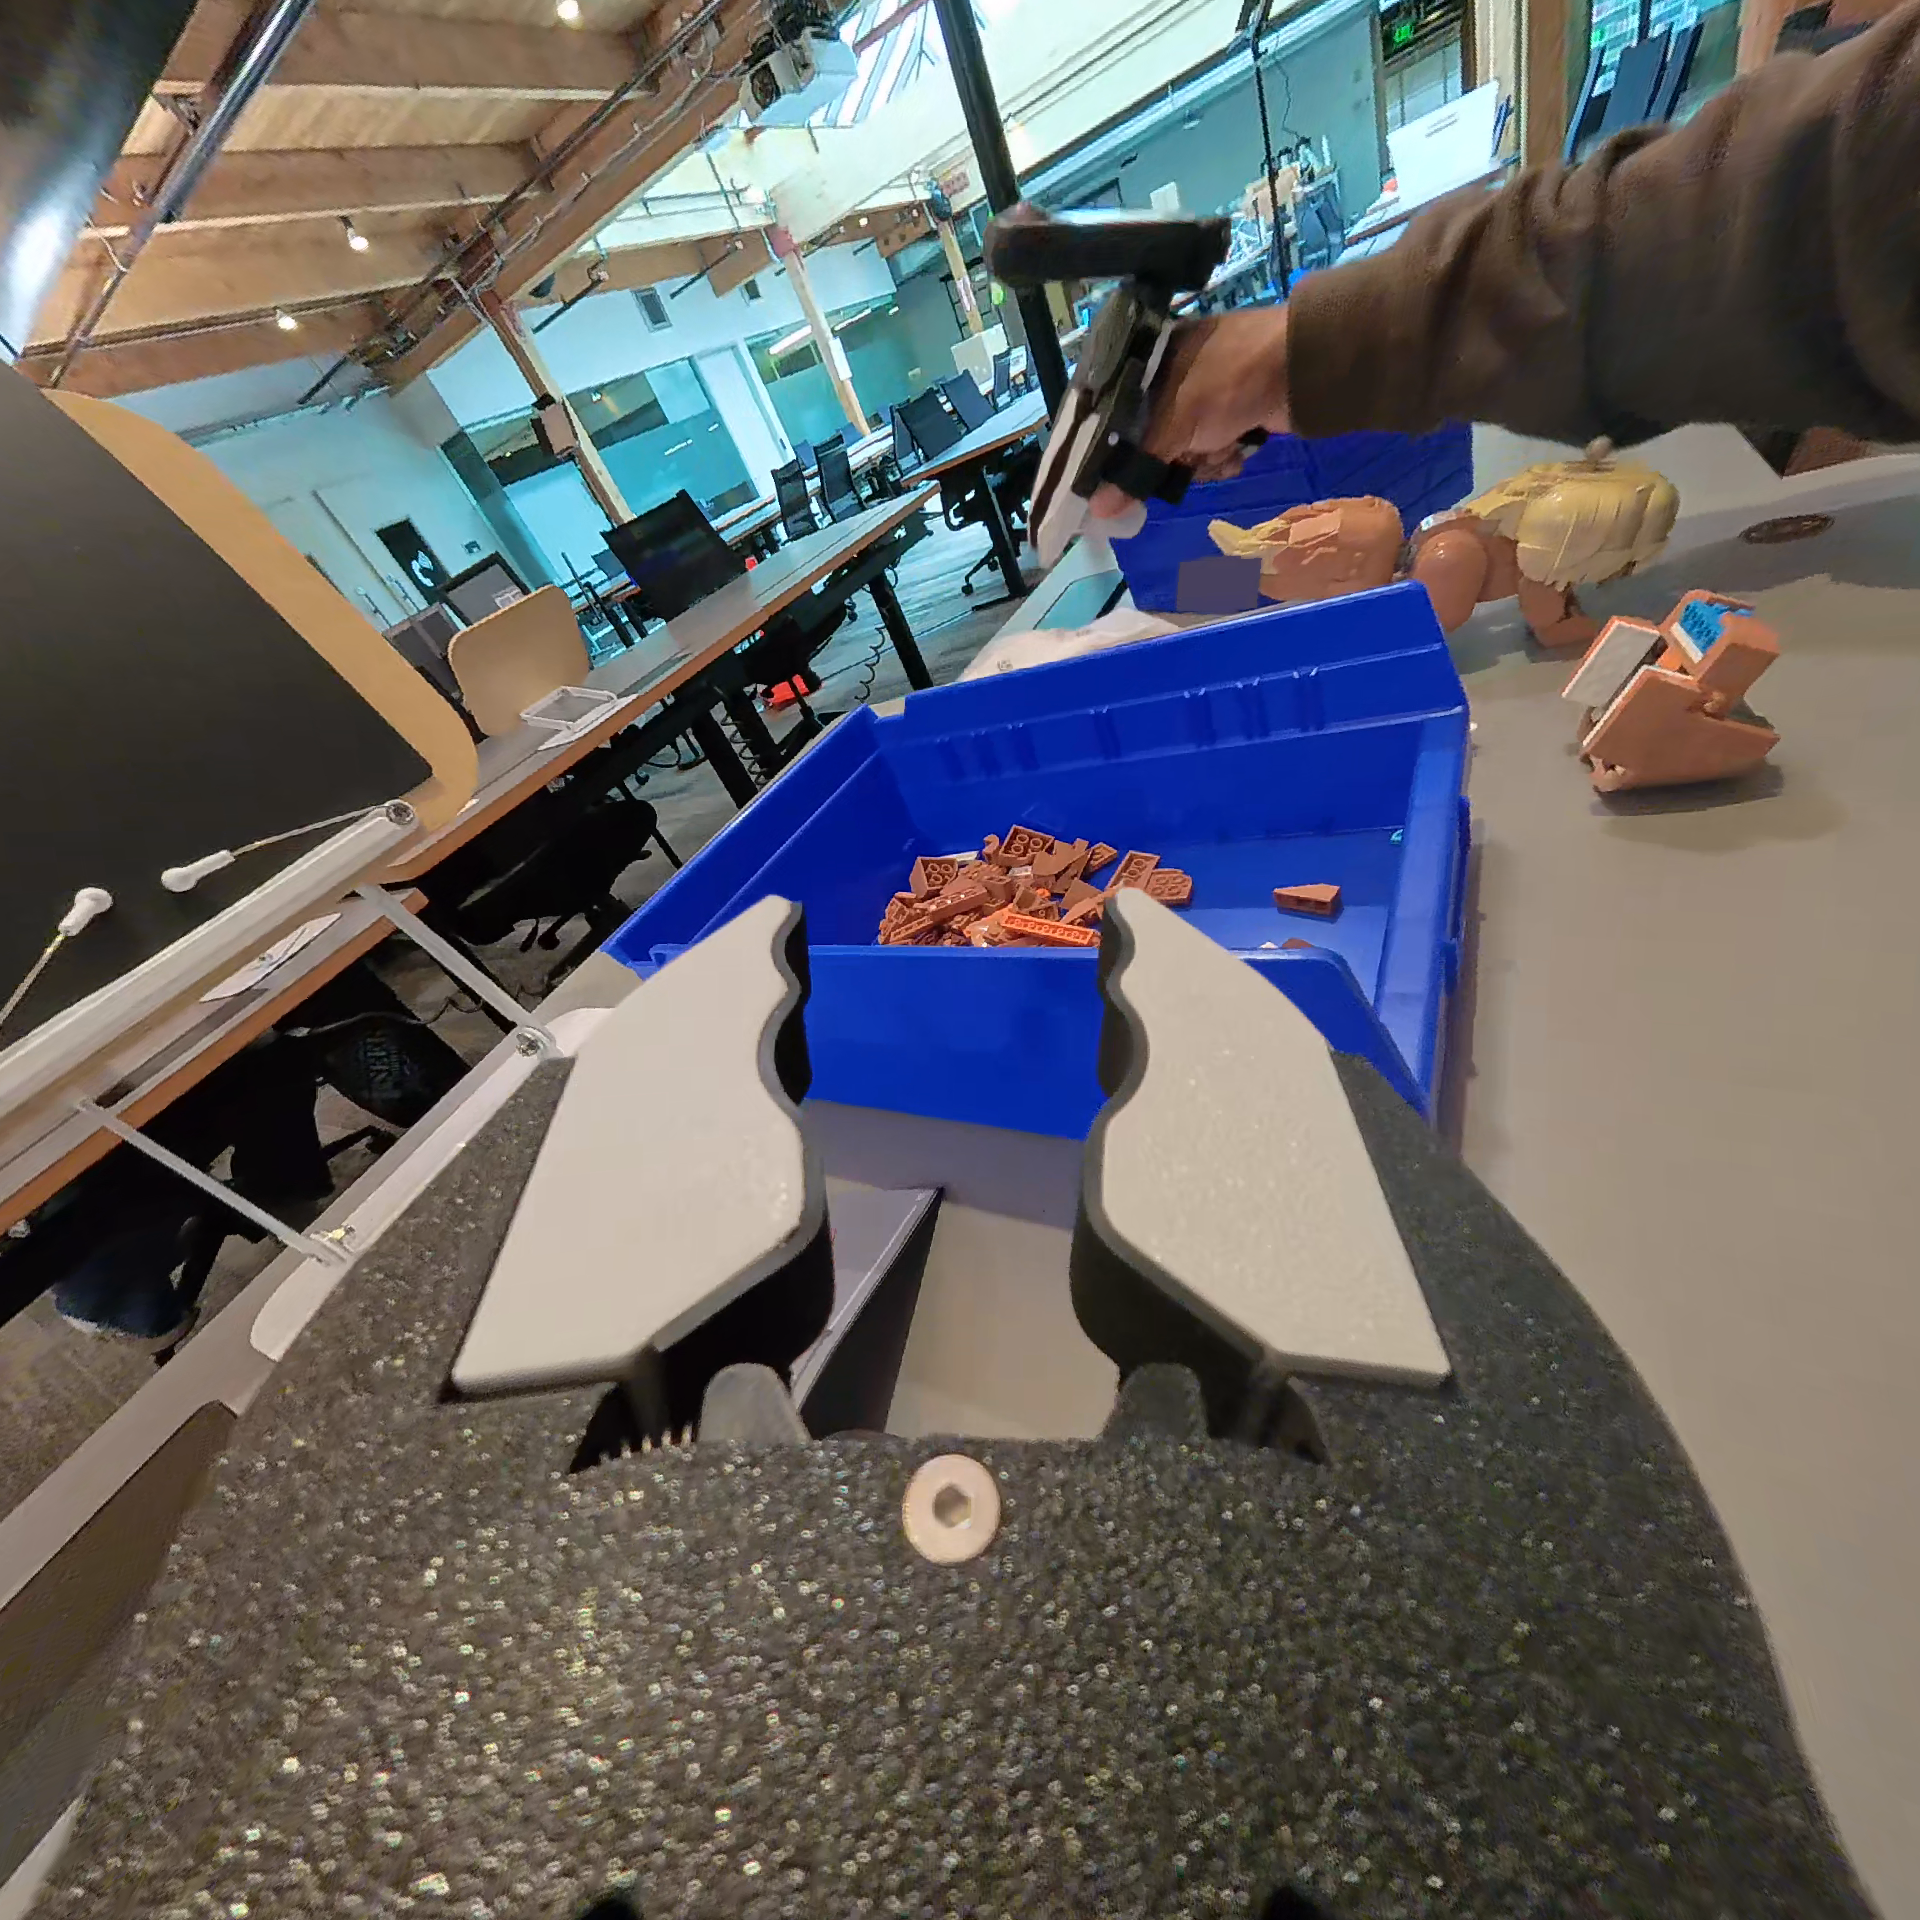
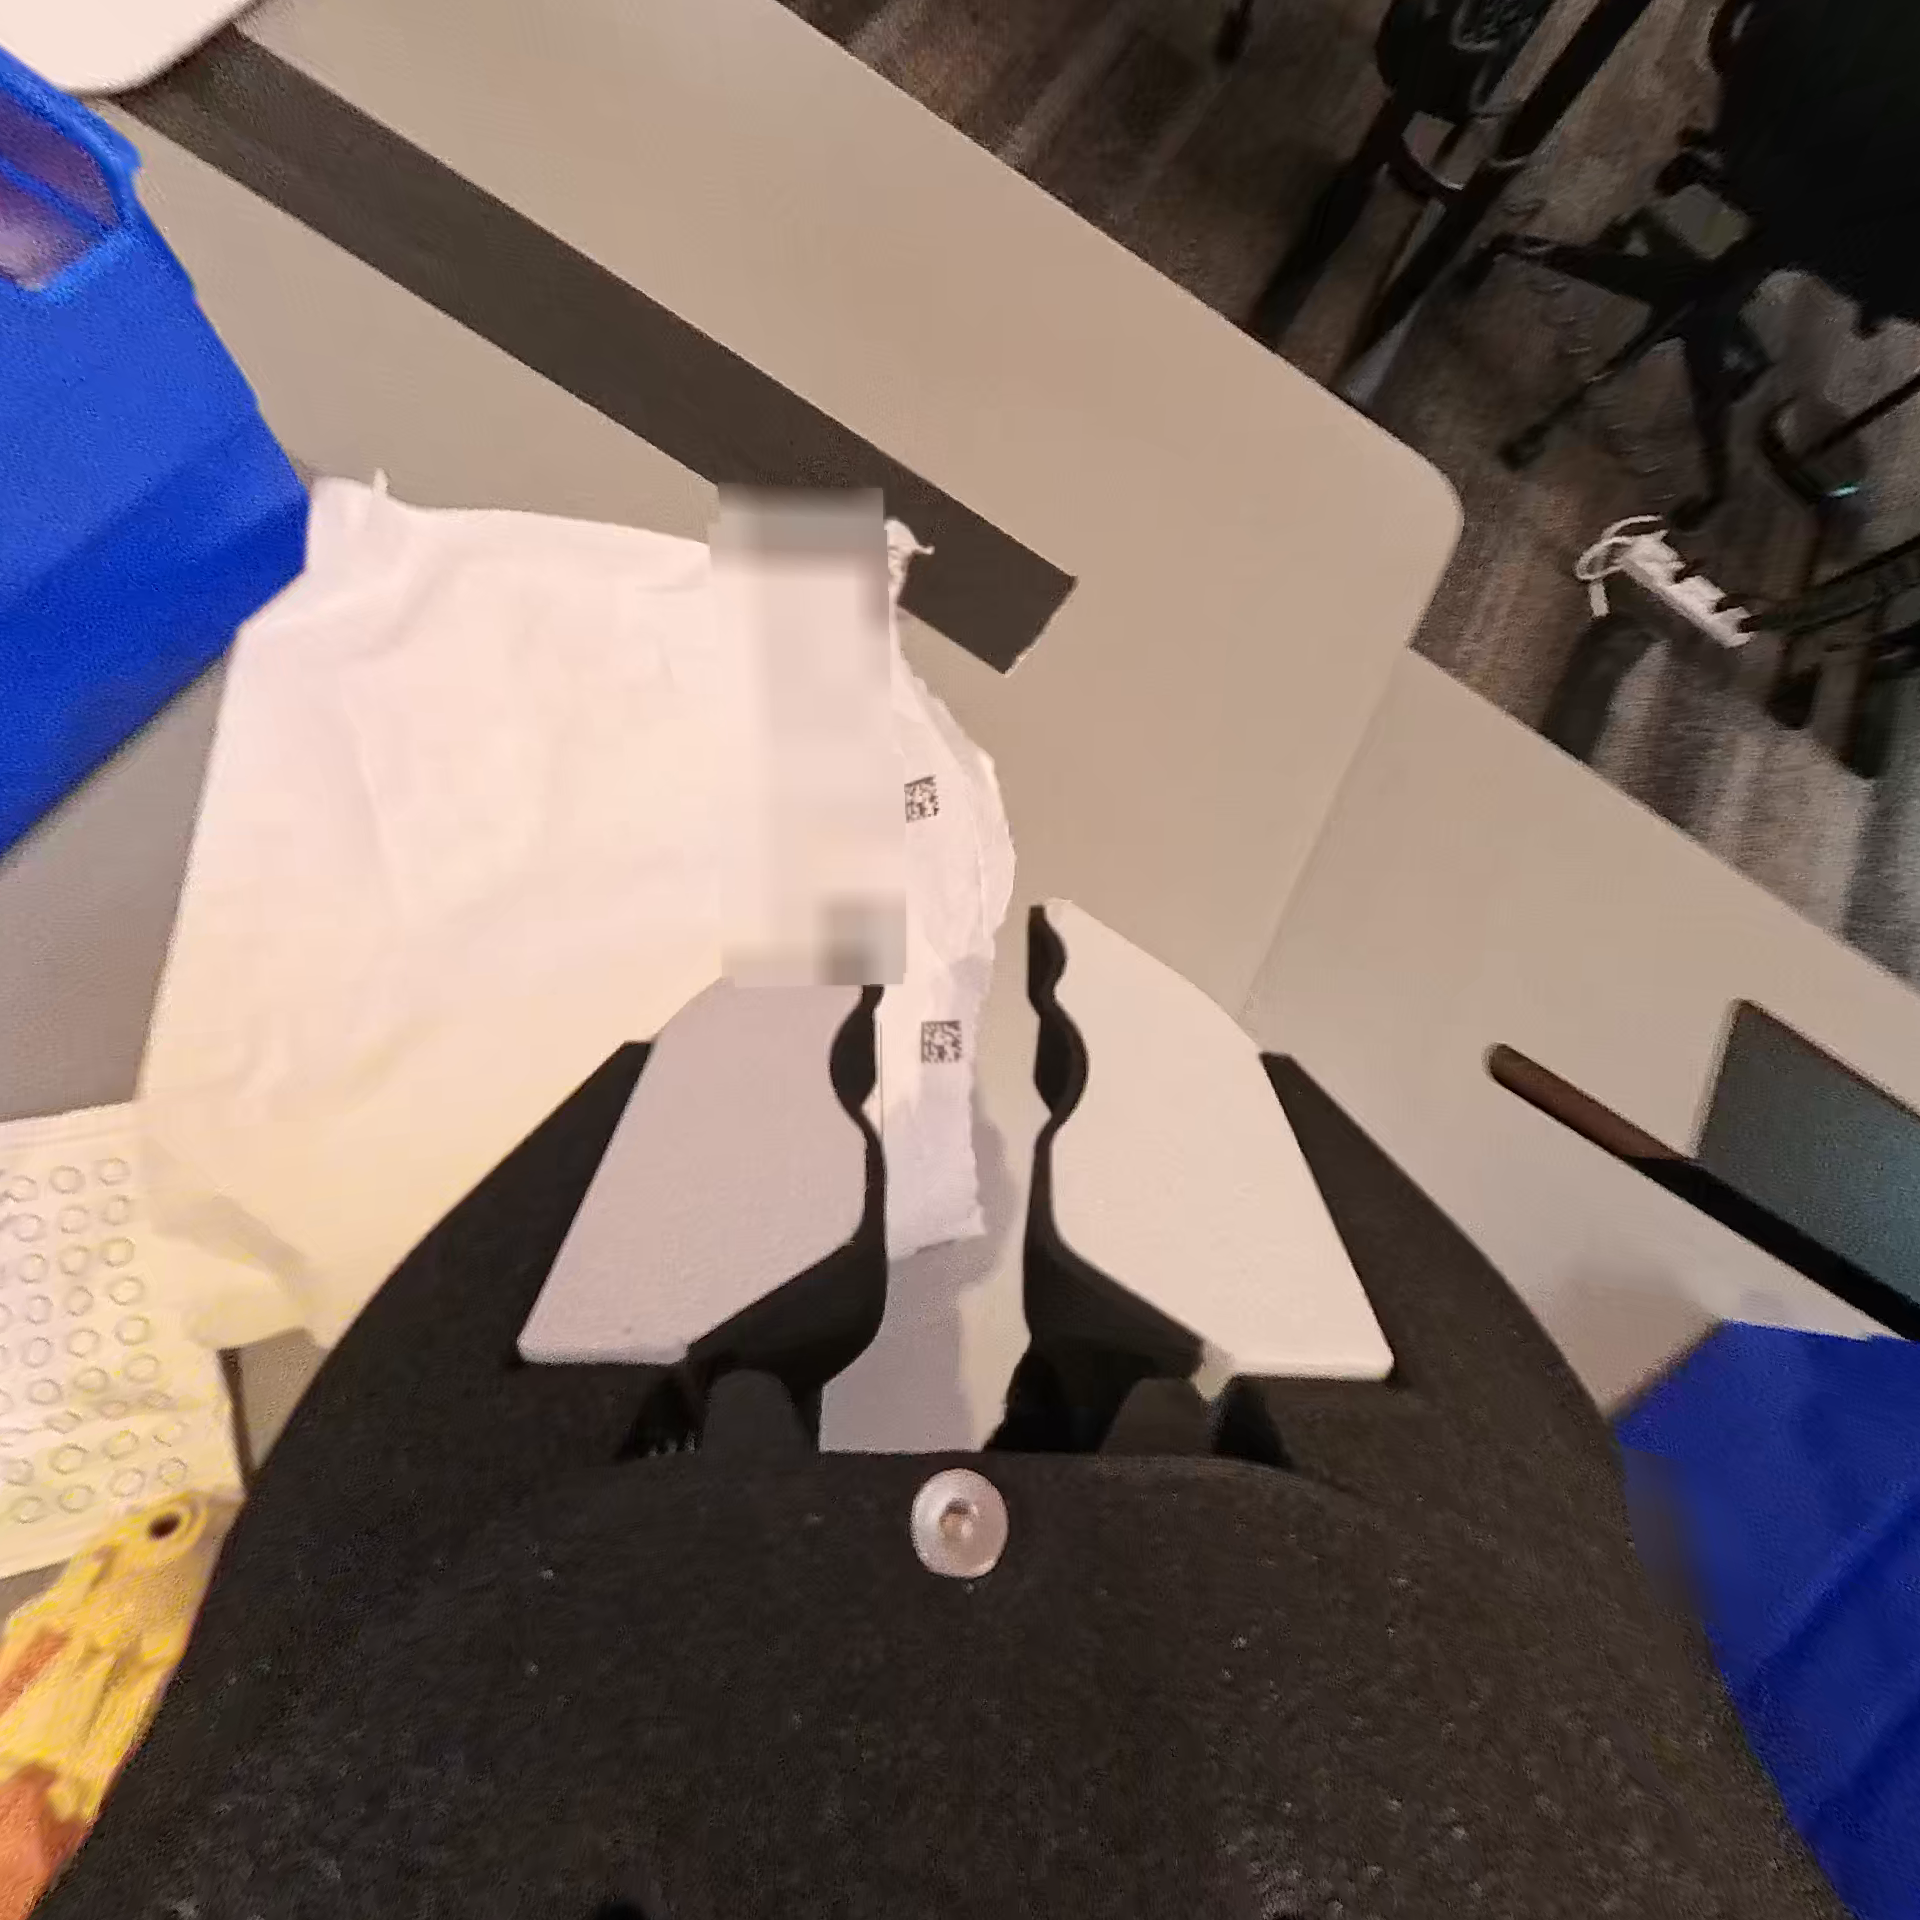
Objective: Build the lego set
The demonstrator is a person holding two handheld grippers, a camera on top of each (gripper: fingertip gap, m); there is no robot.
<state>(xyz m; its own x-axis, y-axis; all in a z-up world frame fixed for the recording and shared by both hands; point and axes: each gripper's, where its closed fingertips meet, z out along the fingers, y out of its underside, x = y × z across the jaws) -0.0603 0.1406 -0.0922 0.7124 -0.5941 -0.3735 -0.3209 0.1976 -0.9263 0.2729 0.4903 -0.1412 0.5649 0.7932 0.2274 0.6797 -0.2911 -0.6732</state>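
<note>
Surface: A pale grey table (image 1: 1662,1195) carries the work; its rounded corner and a dark gap between tabletops appear in the right wrist view.
Room: An open office with exposed timber ceiling beams (image 1: 343,135), long desks (image 1: 790,582), dark chairs and glass partitions.
Left gripper: The left gripper (image 1: 951,940) hangs before the near wall of a blue bin (image 1: 1039,1029), its grey fingers (image 1: 675,1122) spread well apart and holding nothing.
Lego pieces: A heap of reddish-brown bricks (image 1: 1023,888) lies on the bin floor, with one stray brick (image 1: 1307,900) apart to the right.
Built parts: A tan and cream lego figure (image 1: 1496,540) rests on the table beyond the bin; a smaller tan sub-assembly (image 1: 1673,696) sits near it.
Right gripper: The right gripper (image 2: 956,966), held by a hand (image 1: 1216,400) in a brown sleeve, hovers with a narrow gap between its fingers over a torn white paper bag (image 2: 499,810) on the table.
Second bin: Another blue bin (image 1: 1288,509) stands behind.
</note>
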